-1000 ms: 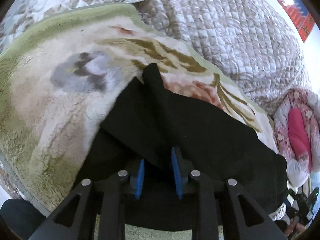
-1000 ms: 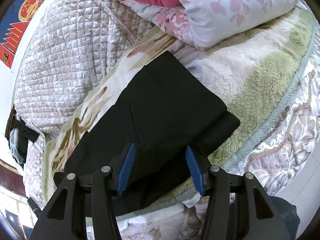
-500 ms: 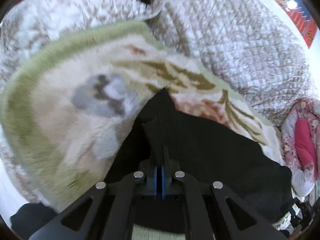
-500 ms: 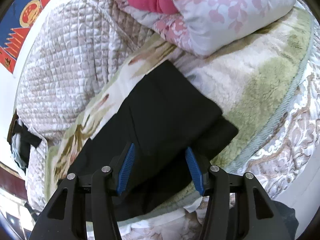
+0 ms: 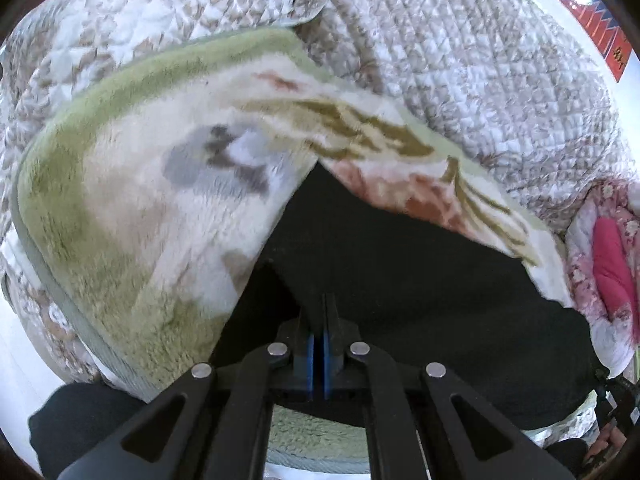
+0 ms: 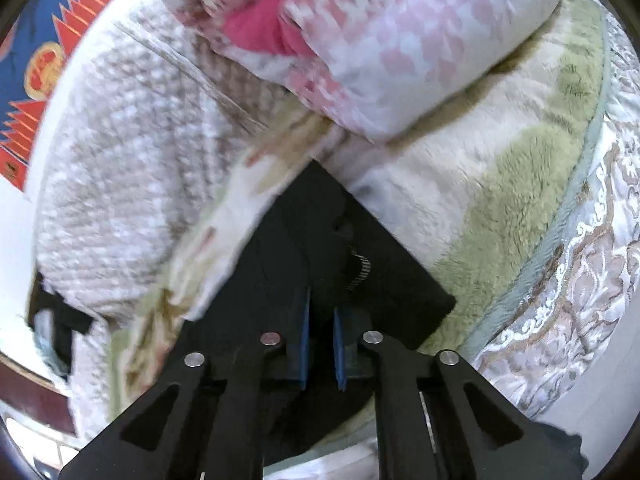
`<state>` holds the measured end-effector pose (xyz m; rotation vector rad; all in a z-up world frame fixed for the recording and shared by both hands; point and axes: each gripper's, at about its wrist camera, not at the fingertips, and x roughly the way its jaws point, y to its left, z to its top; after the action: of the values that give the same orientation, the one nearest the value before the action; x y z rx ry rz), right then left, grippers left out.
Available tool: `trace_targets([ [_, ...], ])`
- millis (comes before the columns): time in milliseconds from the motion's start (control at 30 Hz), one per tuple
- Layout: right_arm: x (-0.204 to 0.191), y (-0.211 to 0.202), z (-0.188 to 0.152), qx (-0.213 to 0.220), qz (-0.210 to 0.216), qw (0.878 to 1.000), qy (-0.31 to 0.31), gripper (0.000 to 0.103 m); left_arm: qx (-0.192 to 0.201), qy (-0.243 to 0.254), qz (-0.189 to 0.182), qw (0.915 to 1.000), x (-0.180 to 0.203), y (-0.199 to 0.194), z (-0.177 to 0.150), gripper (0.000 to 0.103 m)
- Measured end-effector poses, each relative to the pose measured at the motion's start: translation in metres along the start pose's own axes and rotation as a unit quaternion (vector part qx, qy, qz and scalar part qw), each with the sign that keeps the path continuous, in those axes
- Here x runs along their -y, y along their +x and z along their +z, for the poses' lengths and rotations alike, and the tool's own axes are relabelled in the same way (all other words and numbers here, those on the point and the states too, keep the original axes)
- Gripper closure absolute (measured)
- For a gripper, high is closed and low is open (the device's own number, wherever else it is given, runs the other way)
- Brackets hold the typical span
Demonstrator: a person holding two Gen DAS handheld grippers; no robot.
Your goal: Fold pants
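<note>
Presently, items catalogued from left to right.

Left gripper [image 5: 319, 322]: blue pads pressed together, pinching a raised ridge of the black pants [image 5: 400, 280] at their near edge.

Pants: one pair, black, lying on the fleece blanket [image 5: 132, 208] spread over the bed; a quilted cover [image 5: 460, 60] lies beyond. In the left wrist view the cloth spreads wide to the right, with one corner pointing away from the camera. Long axis judged to run across the bed, parallel to its near edge; which end is the waist cannot be told.

Right gripper [image 6: 320, 322]: blue pads drawn near together with a narrow gap showing, black cloth between them; a firm grip cannot be told. A corner of the garment points away toward the pink pillow [image 6: 400, 40].

Progress: layers already overlap at the right end, so at least one fold appears done. Remaining, by judgement: carry the gripped edge over and flatten.
</note>
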<state>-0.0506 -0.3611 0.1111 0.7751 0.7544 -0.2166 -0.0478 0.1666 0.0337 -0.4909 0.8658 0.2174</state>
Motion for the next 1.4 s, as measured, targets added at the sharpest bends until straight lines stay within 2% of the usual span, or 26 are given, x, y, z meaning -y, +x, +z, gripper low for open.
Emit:
trace_targets([
  [67,-0.007,-0.014,-0.001,0.007,0.011,1.0,-0.009,0.094,0.01,0.002,-0.005,0.9999,0.001,-0.012,0.002,0.099],
  [133,0.0,-0.013,-0.004,0.001,-0.019,1.0,-0.017,0.094,0.013,0.013,0.001,0.9998,0.001,-0.014,-0.001,0.099],
  [167,0.009,-0.004,-0.005,-0.015,-0.038,0.999,-0.012,0.094,0.008,0.018,0.008,0.9998,-0.001,-0.009,-0.004,0.099],
  [233,0.027,0.01,-0.009,-0.045,-0.05,0.998,0.02,0.094,-0.022,0.006,0.019,0.9996,-0.009,0.008,-0.012,0.099],
  [267,0.028,0.011,-0.01,-0.045,-0.052,0.997,0.018,0.094,-0.033,-0.002,0.019,0.9993,-0.012,0.014,-0.015,0.099],
  [333,0.022,0.011,-0.009,-0.04,-0.056,0.998,0.002,0.092,-0.026,0.001,0.02,0.9994,-0.01,0.013,-0.017,0.098],
  [400,0.018,0.009,-0.007,-0.037,-0.064,0.997,-0.007,0.084,-0.021,0.005,0.021,0.9996,-0.009,0.007,-0.015,0.096],
  [567,0.01,-0.018,0.0,0.03,-0.134,0.989,-0.048,0.08,0.01,-0.011,0.059,0.9981,-0.025,-0.019,-0.009,0.094],
  [633,-0.002,-0.021,0.0,0.048,-0.138,0.986,-0.081,0.079,0.031,-0.012,0.076,0.9966,-0.029,-0.029,-0.004,0.094],
  [667,-0.008,-0.02,-0.001,0.051,-0.132,0.985,-0.097,0.076,0.039,-0.012,0.077,0.9962,-0.029,-0.032,-0.001,0.094],
  [767,-0.036,-0.002,-0.011,0.042,-0.103,0.978,-0.176,0.062,0.049,0.006,0.052,0.9974,-0.015,-0.033,0.006,0.094],
  [867,-0.057,0.027,-0.023,-0.005,-0.07,0.97,-0.231,0.062,0.023,0.036,0.004,0.9991,0.013,-0.016,0.008,0.094],
  [933,-0.066,0.047,-0.028,-0.033,-0.07,0.962,-0.262,0.062,0.002,0.061,-0.024,0.9978,0.035,-0.001,0.007,0.094],
  [1067,-0.08,0.068,-0.029,-0.049,-0.064,0.948,-0.307,0.062,-0.032,0.11,-0.065,0.9913,0.079,0.021,0.005,0.094],
  [1133,-0.084,0.074,-0.024,-0.043,-0.059,0.945,-0.318,0.062,-0.039,0.136,-0.088,0.9861,0.103,0.029,0.003,0.091],
  [1233,-0.088,0.089,-0.012,-0.035,-0.066,0.944,-0.32,0.062,-0.05,0.167,-0.114,0.978,0.14,0.044,0.002,0.077],
  [1267,-0.087,0.096,-0.007,-0.035,-0.08,0.944,-0.319,0.062,-0.057,0.176,-0.126,0.9746,0.152,0.052,0.002,0.076],
  [1367,-0.077,0.115,0.008,-0.035,-0.109,0.948,-0.298,0.062,-0.071,0.198,-0.123,0.9698,0.178,0.077,0.001,0.076],
  [1400,-0.074,0.118,0.012,-0.033,-0.113,0.949,-0.292,0.062,-0.074,0.205,-0.112,0.9696,0.182,0.086,0.0,0.076],
])
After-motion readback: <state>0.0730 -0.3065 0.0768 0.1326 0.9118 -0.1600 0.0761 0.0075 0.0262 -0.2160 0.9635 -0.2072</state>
